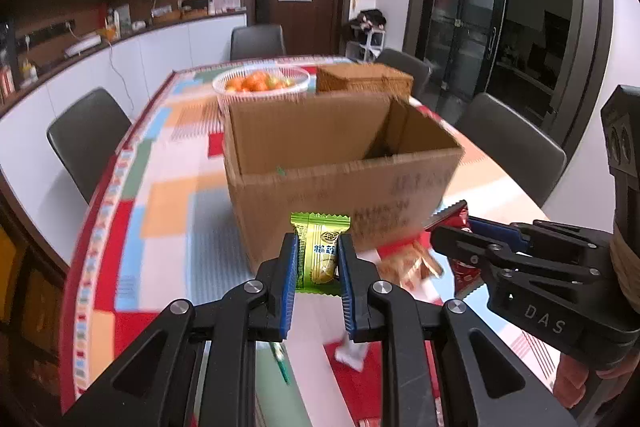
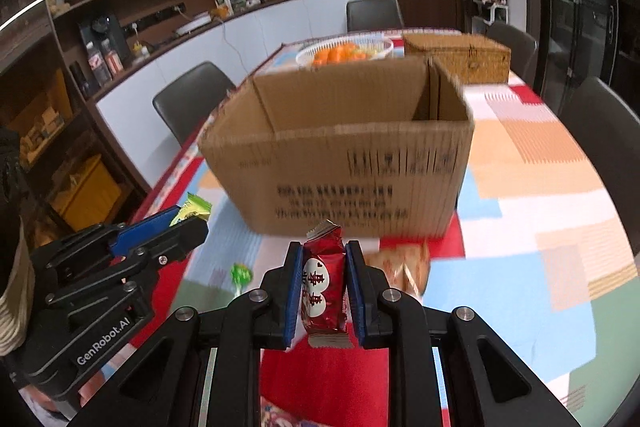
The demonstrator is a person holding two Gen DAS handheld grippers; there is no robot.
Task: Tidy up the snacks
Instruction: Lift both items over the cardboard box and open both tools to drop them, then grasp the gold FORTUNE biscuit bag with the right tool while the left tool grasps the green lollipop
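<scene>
While both hover before the open brown cardboard box, left tool clamps green crinkly snack packet mid-body, right tool clamps red foil snack packet; light, soft, probably crushable.

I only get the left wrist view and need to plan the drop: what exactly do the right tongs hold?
Observer: The right tongs are shut on a red packet that has white ovals with red characters on its face.
Operator: Is anything loose on the cloth that I can't see?
Observer: A green lollipop lies on the tablecloth, on the near side of the cardboard box.
</scene>
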